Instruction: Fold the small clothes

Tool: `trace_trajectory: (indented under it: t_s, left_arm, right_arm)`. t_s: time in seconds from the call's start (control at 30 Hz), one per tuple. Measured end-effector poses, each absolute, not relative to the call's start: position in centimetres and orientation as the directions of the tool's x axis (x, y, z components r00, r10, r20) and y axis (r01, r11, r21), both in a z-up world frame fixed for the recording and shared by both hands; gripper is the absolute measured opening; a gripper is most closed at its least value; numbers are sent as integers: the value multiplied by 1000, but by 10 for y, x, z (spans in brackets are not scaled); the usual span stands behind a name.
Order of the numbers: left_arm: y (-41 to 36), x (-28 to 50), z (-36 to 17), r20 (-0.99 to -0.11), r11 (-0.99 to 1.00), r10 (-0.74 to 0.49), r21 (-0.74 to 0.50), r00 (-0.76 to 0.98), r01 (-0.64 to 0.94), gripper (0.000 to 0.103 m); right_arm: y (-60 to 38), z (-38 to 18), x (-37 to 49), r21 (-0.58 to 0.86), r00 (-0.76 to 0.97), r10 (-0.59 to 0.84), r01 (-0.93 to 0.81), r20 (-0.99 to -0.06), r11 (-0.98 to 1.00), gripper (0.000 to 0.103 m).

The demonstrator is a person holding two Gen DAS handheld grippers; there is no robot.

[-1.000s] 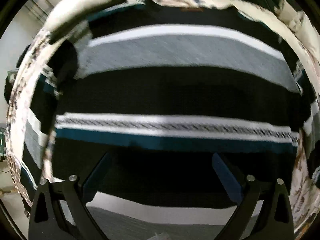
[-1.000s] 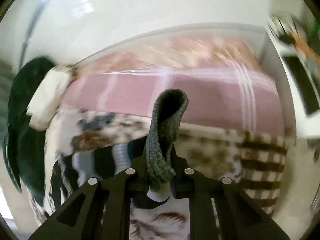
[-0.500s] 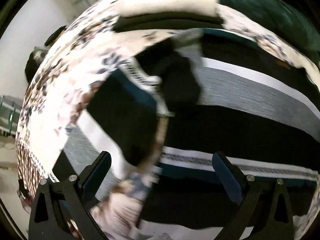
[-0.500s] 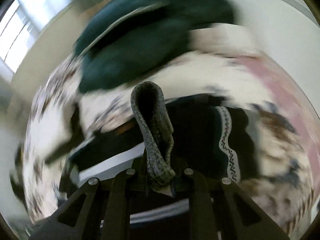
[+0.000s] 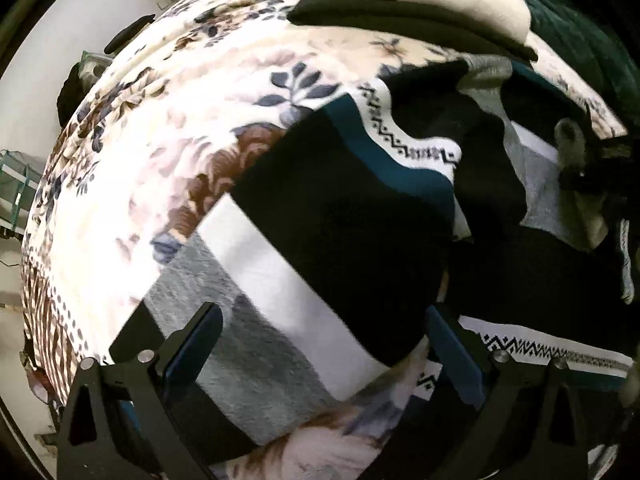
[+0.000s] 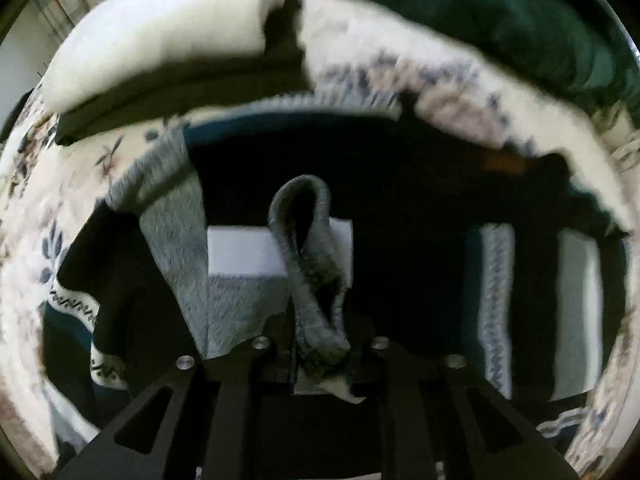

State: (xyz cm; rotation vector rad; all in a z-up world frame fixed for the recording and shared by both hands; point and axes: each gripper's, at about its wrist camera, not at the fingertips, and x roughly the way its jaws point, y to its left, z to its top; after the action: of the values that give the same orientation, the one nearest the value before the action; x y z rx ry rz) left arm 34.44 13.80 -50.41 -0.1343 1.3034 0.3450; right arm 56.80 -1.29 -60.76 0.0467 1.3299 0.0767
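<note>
Left gripper (image 5: 320, 344) points steeply down over a striped sweater (image 5: 340, 216) spread on a bed with a floral blanket (image 5: 168, 128). Its 2 blue-padded fingers (image 5: 196, 340) stand wide apart, nothing between them, hovering over the sweater's folded-in sleeve with black, white and grey bands. A teal stripe and a zigzag-pattern white band run across the sleeve higher up. The rest of the sweater, mostly black, lies to the right with another zigzag band near the bottom right.

Right gripper (image 6: 320, 344) has a grey knit cuff (image 6: 312, 264) of the sweater between its fingers; the cuff loops up in a bent fold above the fingertips. The jaws are opening, with the cuff in the gap; whether the pads press on the fabric cannot be told, since the contact is hidden behind the cloth. Below the cuff lie the sweater's grey and white bands, black fabric around. A second grey knit part lies to the left, partly on the blanket.

At the top of both views sits a folded stack: cream garment (image 6: 168, 32) on a dark garment (image 6: 192, 92), resting on the blanket. A dark green blanket (image 6: 500, 20) is bunched at the top right. Right wrist view is blurred. In the left wrist view the right gripper shows dimly at the right edge (image 5: 592, 160).
</note>
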Motion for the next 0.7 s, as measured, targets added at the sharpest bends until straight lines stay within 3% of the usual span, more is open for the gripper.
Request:
trace_trajectory:
  t_s: [0.07,0.1,0.13,0.23,0.3,0.43,0.57,0.7]
  left_arm:
    - [145,335,-496,-961,939,153,69,229,-337,103]
    - [154,324,-488,-963,933,140,50,231,-356,103]
    - [159,315,-483,-964,928,130,36,231,-372,103]
    - [181,273,-471,-973,898,95,-8,210,-439,103]
    - [199,239,-470,-984,858,51,-44,169,-512,103]
    - [242,168,-486,-995,693,-38,-94,94,-715,103]
    - [285,119,-506,-998,530,-3,-56,64,-846,103]
    - [317,106,-525,-988,410,-34,-154,154,-899,102]
  right_arm:
    - [-32,-596,556,190,243,186,-7,-952,982,50]
    - [-45,-585,544,216,265,205,13,-942,976,68]
    - [-55,-578,535,217,279,201,26,-939,976,75]
    - [-92,-560,497,152,300,121,81,-946,985,84]
    - [-112,-553,482,138,285,102,109,-953,984,90]
    - [-134,-550,443,126,258,84,148,-962,981,90]
    - [-142,-557,421,138,220,100,163,-970,977,90]
    - [-138,-569,413,140,182,112,149,-977,979,90]
